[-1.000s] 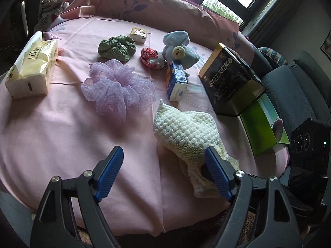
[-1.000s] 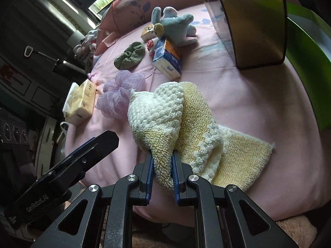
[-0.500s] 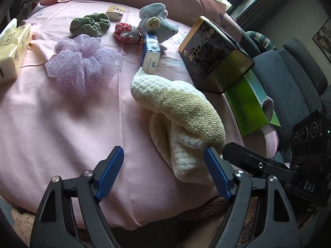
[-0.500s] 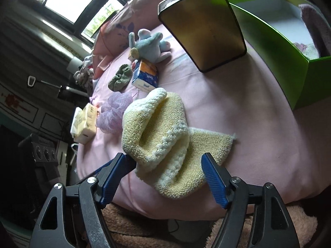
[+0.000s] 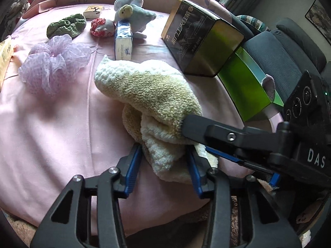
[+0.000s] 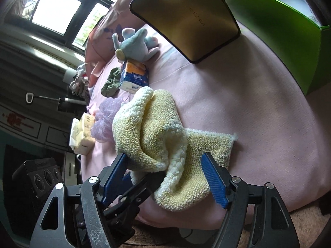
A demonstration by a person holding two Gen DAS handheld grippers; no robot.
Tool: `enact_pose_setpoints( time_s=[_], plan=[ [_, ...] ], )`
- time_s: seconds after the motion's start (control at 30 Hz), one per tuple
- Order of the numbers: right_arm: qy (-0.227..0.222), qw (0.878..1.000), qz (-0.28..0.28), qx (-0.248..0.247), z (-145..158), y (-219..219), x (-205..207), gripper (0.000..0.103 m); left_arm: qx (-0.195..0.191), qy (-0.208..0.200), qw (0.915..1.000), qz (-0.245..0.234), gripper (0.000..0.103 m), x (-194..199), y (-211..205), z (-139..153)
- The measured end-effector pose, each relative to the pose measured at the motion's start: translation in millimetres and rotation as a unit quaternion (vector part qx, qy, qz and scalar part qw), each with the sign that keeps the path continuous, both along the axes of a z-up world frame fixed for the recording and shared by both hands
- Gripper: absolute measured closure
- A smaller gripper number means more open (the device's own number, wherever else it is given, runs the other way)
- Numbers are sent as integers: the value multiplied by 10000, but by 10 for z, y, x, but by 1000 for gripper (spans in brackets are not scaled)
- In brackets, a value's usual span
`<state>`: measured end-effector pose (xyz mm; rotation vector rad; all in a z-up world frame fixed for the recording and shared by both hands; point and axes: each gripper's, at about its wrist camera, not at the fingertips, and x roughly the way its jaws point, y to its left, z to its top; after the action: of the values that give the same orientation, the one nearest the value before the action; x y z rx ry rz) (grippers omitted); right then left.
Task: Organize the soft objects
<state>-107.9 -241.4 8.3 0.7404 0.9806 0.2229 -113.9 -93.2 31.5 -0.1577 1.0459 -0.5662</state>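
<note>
A cream and yellow towel [image 5: 153, 91] lies bunched on the pink bed cover [image 5: 62, 128], near its front edge. My left gripper [image 5: 163, 165] has the towel's near end between its blue pads. Its jaws are closing and the pads press the cloth on both sides. My right gripper [image 6: 163, 173] is open and straddles the same towel [image 6: 153, 128] with its pads clear of it. In the left wrist view one right finger [image 5: 192, 124] rests against the towel's fold. A left finger [image 6: 149, 181] shows under the towel in the right wrist view.
Behind the towel are a purple scrunchie [image 5: 53, 62], a green scrunchie [image 5: 66, 25], a red and white soft piece [image 5: 102, 26], a blue plush toy [image 5: 132, 10] and a blue tissue pack [image 5: 123, 41]. A black and gold tin [image 5: 198, 39] and a green box [image 5: 246, 82] stand at the right.
My right gripper has opened and let go of the towel. The left gripper has come forward and down and closed onto the towel's near end.
</note>
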Motion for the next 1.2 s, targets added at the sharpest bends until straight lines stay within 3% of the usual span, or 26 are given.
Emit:
enact_pose_setpoints(
  time_s=[0.03, 0.17, 0.3, 0.5, 0.8, 1.03, 1.2],
  plan=[
    [-32, 10000, 39, -54, 1, 34, 18, 28, 9, -42, 10000, 16, 65, 4, -10, -7],
    [-62, 9998, 155, -143, -26, 140, 82, 47, -38, -116, 9999, -5, 70, 28, -35, -29],
    [-133, 9995, 194, -225, -23, 189, 103, 57, -48, -180, 9998, -1, 73, 44, -51, -39],
    [-346, 9992, 120, -186, 41, 190, 60, 59, -42, -357, 9993, 23, 74, 18, -46, 54],
    [-1311, 9898, 211, -507, 782, 219, 3, 59, -36, -1434, 9896, 139, 75, -13, -68, 772],
    [-1858, 9781, 638, -682, 1383, 242, 279, 59, 28, -2013, 9788, 386, 75, 194, -94, 1324],
    [-2100, 9727, 647, -745, 1663, 99, 439, 59, 57, -2309, 9723, 361, 75, 366, -242, 1591]
  ],
)
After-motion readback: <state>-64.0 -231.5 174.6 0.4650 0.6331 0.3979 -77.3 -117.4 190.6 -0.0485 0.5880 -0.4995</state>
